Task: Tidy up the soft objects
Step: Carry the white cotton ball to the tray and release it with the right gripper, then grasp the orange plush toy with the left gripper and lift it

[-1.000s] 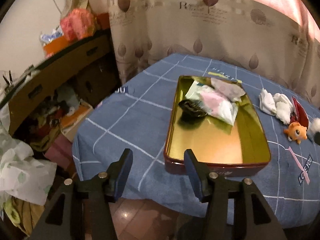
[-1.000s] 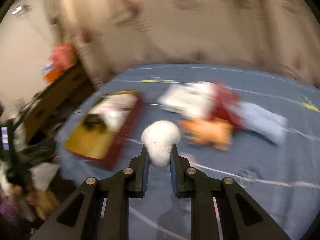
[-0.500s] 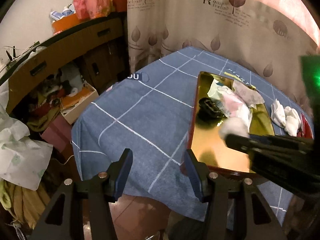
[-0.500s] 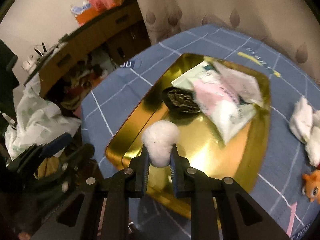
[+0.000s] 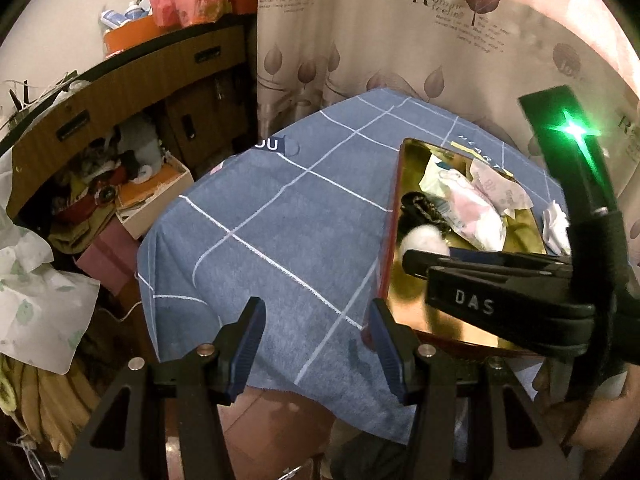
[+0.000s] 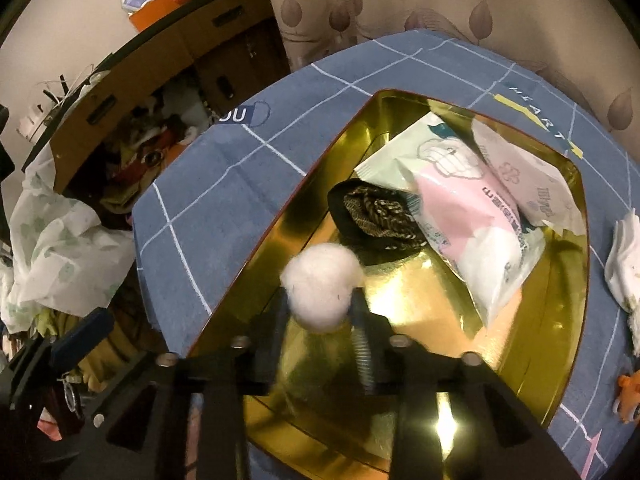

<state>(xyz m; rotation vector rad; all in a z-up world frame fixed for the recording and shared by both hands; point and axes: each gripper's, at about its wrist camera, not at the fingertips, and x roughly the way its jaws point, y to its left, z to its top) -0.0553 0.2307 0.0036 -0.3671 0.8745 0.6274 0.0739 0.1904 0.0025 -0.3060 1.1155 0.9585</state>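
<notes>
A white fluffy ball (image 6: 320,288) sits between the fingers of my right gripper (image 6: 320,302), low over the near left part of the gold tray (image 6: 420,300). The jaws are opening, and their blurred fingers stand apart at the ball's sides. In the tray lie a dark patterned fabric piece (image 6: 376,216) and soft plastic packets (image 6: 472,216). In the left wrist view, the right gripper (image 5: 416,260) reaches in from the right with the ball (image 5: 424,238) at its tip over the tray (image 5: 404,308). My left gripper (image 5: 316,332) is open and empty above the blue tablecloth's near edge.
White cloths (image 6: 624,260) and an orange plush toy (image 6: 630,396) lie on the blue checked tablecloth (image 6: 224,184) right of the tray. A cluttered wooden cabinet (image 5: 120,92) and a white plastic bag (image 5: 36,300) stand to the left. A curtain (image 5: 400,32) hangs behind the table.
My right gripper carried the ball from beside the toys to over the tray, and its jaws have spread from a tight pinch. The left gripper's view swung left along the table edge.
</notes>
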